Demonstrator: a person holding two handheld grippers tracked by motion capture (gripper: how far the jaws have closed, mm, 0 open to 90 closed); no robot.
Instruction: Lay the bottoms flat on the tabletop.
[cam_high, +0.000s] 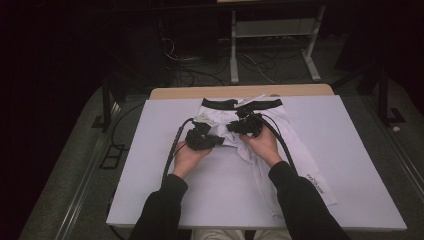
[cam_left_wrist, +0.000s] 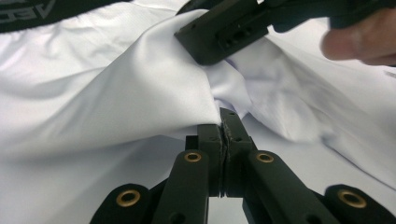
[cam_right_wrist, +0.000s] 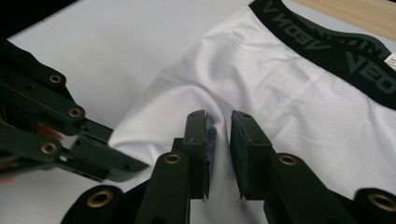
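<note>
One pair of white leggings with a black waistband lies on a white board, waistband at twelve o'clock, one leg running toward five o'clock. Cables and a metal frame sit on the floor beyond. Two hands work mid-garment, palms down, forearms entering from six o'clock. The left gripper has its jaws pinched tight on a fold of fabric; the right gripper stands slightly parted astride a raised crease.
</note>
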